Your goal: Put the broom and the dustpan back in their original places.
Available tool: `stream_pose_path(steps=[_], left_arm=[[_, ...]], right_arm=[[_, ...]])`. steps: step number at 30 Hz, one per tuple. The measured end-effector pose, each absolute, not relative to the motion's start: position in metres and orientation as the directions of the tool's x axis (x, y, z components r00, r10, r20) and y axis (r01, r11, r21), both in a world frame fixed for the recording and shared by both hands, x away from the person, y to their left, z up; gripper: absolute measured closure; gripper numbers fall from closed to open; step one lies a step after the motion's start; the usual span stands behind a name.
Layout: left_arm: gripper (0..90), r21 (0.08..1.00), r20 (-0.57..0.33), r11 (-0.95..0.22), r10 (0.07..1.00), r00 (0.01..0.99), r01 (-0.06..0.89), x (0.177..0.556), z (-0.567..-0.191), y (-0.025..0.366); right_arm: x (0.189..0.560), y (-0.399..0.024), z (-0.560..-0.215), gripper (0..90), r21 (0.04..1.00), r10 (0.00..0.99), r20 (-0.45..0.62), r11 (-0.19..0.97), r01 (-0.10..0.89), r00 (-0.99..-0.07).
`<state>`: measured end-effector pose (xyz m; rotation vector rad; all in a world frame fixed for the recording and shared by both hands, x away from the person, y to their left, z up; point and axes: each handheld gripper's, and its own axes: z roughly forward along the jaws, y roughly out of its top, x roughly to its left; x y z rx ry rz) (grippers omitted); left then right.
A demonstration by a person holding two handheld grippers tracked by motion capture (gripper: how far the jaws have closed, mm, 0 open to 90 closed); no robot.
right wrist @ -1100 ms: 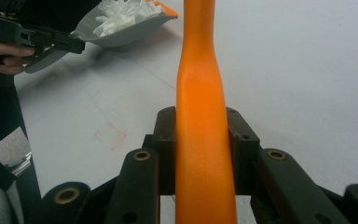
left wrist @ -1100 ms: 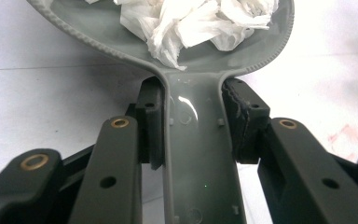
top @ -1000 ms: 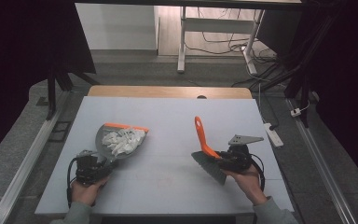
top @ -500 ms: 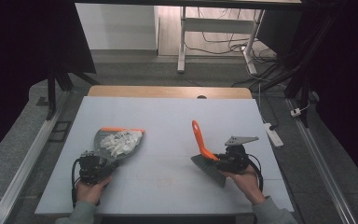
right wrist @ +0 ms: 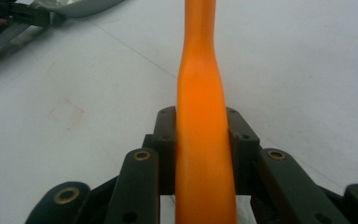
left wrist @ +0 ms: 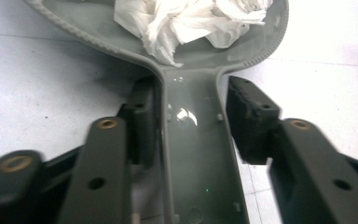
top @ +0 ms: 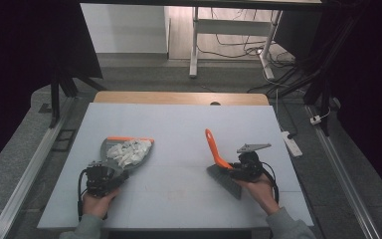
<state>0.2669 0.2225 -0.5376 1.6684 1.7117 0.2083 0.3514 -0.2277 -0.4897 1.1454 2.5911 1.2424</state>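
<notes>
Nearest the person, the left claw [top: 110, 175] has just been opening: its jaws now stand spread on either side of the grey dustpan [left wrist: 200, 154] handle, one pad clear of it, so the pan seems to be being let go to rest flat on the counter [top: 179, 124]. Its scoop carries a heap of crumpled white paper [top: 128, 151], which a level pan keeps from spilling. The right claw [top: 235, 168] is pressed tight on the orange handle of the brush [right wrist: 204, 116], bristles low on the counter, the handle slanting up and away from the person
</notes>
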Motion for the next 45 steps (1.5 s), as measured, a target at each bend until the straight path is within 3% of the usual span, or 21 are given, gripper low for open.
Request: stream_pose_path(steps=[5, 12, 33, 35, 40, 45], left_arm=[[36.2, 0.586, -0.341, 0.119, 0.933, 0.112, 0.801, 0.266, -0.535, 0.219], [28.7, 0.610, -0.300, 0.086, 0.945, 0.130, 0.788, 0.262, -0.530, 0.221], [28.9, 0.655, -0.254, 0.008, 0.944, 0.210, 0.756, 0.251, -0.522, 0.243], [29.0, 0.658, -0.255, 0.007, 0.943, 0.214, 0.753, 0.251, -0.521, 0.244], [29.3, 0.673, -0.245, -0.008, 0.941, 0.234, 0.739, 0.249, -0.519, 0.246], [31.2, 0.698, -0.215, -0.048, 0.938, 0.273, 0.715, 0.247, -0.514, 0.247]], right_arm=[[0.358, -0.232, -0.492, 68.7, 0.684, 0.657, 0.246, 0.404, 0.608, -0.713], [0.365, -0.236, -0.496, 64.5, 0.680, 0.670, 0.198, 0.432, 0.593, -0.715], [0.375, -0.236, -0.507, 42.6, 0.616, 0.742, 0.102, 0.476, 0.627, -0.663], [0.375, -0.236, -0.507, 41.9, 0.617, 0.752, 0.059, 0.490, 0.616, -0.657], [0.373, -0.237, -0.505, 42.6, 0.630, 0.753, 0.065, 0.478, 0.613, -0.654], [0.365, -0.238, -0.497, 45.2, 0.688, 0.734, 0.036, 0.474, 0.550, -0.679]])
